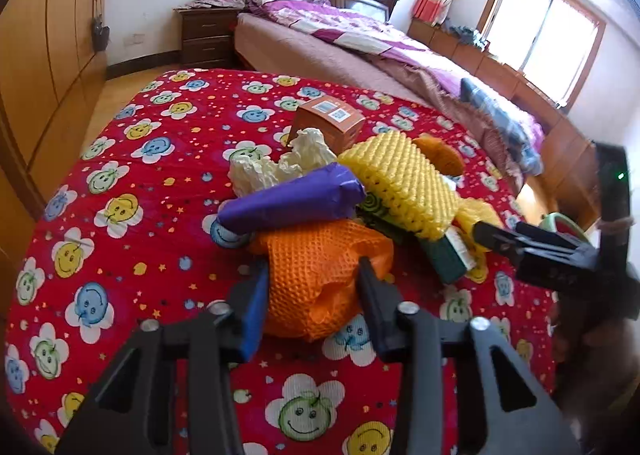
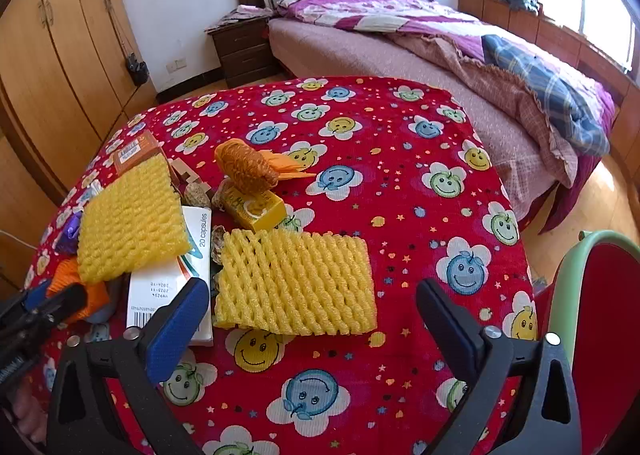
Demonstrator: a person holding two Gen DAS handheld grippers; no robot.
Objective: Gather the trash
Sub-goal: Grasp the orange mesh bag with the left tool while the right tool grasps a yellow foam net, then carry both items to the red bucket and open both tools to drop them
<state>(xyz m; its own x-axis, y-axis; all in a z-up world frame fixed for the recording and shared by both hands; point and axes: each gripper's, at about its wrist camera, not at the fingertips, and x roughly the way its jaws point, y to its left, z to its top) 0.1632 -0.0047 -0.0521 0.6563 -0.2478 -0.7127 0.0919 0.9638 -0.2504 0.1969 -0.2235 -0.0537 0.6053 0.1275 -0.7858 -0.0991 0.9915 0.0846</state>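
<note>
A pile of trash lies on the red smiley-flower cloth (image 1: 132, 159). My left gripper (image 1: 312, 283) is shut on an orange foam net (image 1: 320, 255) at the near side of the pile, with both pads pressing its sides. Behind it lie a purple wrapper (image 1: 292, 203), crumpled white tissue (image 1: 280, 163), a yellow foam net (image 1: 400, 183) and an orange-brown box (image 1: 328, 123). My right gripper (image 2: 312, 287) stands open around a flat yellow foam net (image 2: 296, 283), its pads apart from it. A white capsule box (image 2: 176, 287) lies beside its left finger.
A small yellow box (image 2: 256, 209) and an orange netted bundle (image 2: 248, 167) lie behind the flat net. A green-rimmed red object (image 2: 592, 315) stands at the table's right edge. Beyond are a bed (image 2: 400, 55), a nightstand (image 2: 244, 47) and wooden wardrobes (image 2: 52, 75).
</note>
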